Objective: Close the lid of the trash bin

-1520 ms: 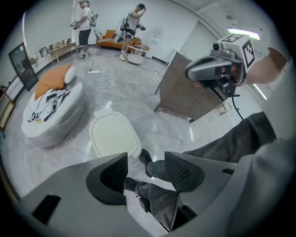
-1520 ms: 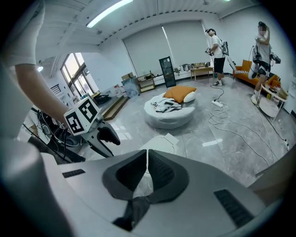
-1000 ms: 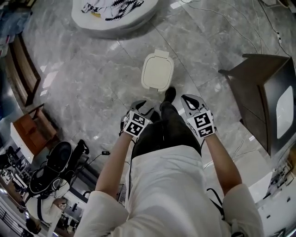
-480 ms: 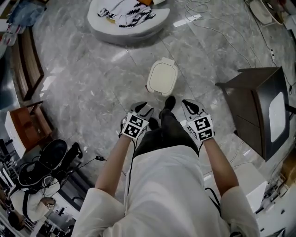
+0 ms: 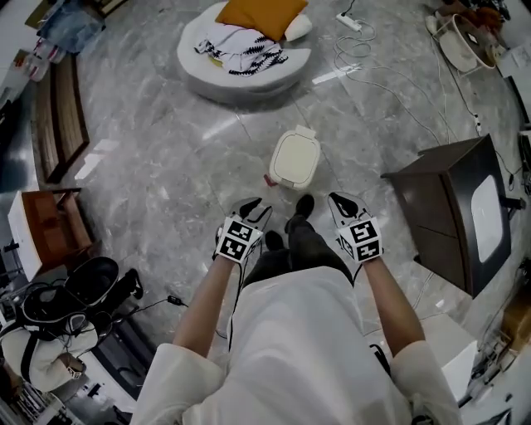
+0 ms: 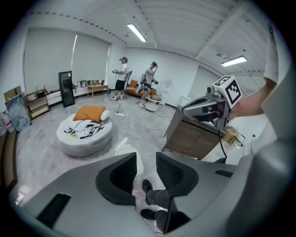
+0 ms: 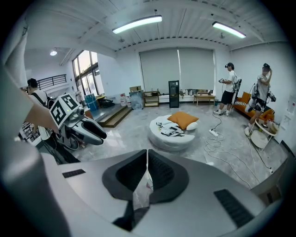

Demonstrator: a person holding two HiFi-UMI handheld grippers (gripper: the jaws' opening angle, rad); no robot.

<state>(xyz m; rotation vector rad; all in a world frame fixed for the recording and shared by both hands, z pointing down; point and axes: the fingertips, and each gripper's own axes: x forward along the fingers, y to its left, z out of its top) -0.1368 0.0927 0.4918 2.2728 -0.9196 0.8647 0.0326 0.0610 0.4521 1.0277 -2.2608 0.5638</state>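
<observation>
Cream plastic trash bin, lid seemingly down. Grey left gripper half-apart, empty, just been closing; right gripper pinched together, empty. Risk: black shoe beside bin knocks it.

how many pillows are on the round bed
2. An orange pillow lies at the far side of the round bed, and a small white pillow sits beside it at the rim. The patterned cloth may hide more.

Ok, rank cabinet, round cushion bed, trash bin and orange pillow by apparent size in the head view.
1. cabinet
2. round cushion bed, close behind
3. trash bin and orange pillow: too alike to rank
</observation>
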